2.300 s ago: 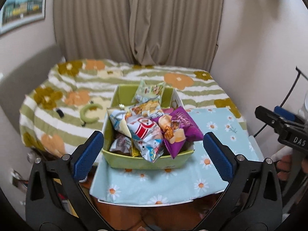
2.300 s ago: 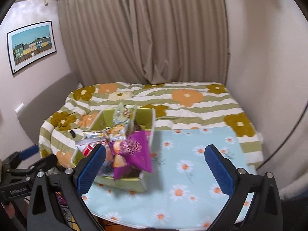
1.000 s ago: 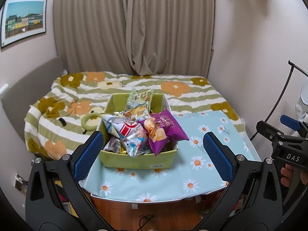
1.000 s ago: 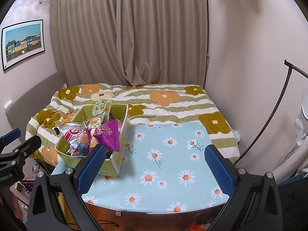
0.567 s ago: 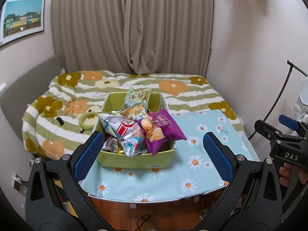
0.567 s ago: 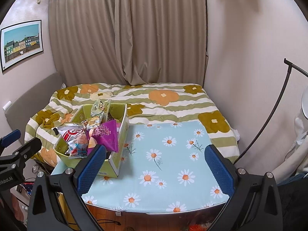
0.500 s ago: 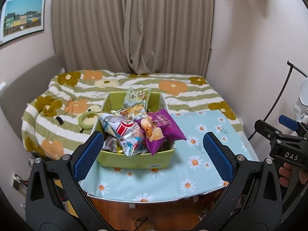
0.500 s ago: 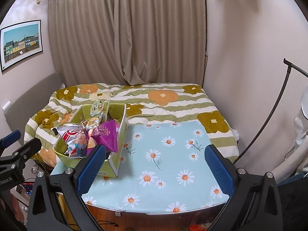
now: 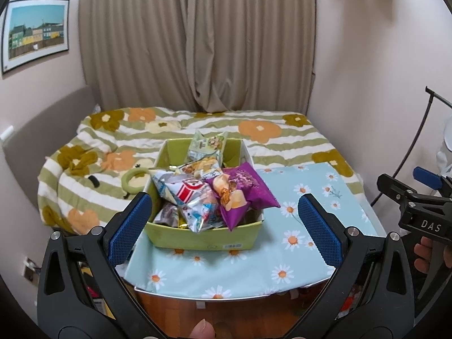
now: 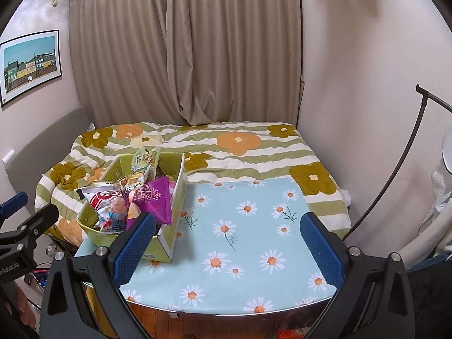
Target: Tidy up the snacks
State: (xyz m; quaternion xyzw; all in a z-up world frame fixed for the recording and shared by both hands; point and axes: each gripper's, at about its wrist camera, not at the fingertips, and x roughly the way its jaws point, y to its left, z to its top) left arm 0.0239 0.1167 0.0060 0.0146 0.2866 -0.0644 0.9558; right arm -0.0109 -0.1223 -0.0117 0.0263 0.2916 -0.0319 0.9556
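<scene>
1. Setting: home bedroom.
2. Evidence: bed (image 10: 197, 152) under a flower-patterned duvet (green stripes), padded headboard (image 10: 42, 144) at the wall.
3. Closed beige curtains (image 10: 183, 48); framed picture (image 10: 29, 65) of coloured houses; wood floor (image 9: 175, 316).

We see a bed (image 10: 254, 152) with a green-and-white striped blanket (image 9: 282, 141) bearing orange and olive flowers. Beige curtains (image 9: 197, 42) hang closed behind it. A framed picture (image 9: 35, 32) of coloured houses hangs on the left wall. On the blanket we find a green ring (image 9: 135, 179) and a small black item (image 9: 94, 181), too small for us to identify. A thin black stand (image 10: 395, 163) leans along the right wall.
</scene>
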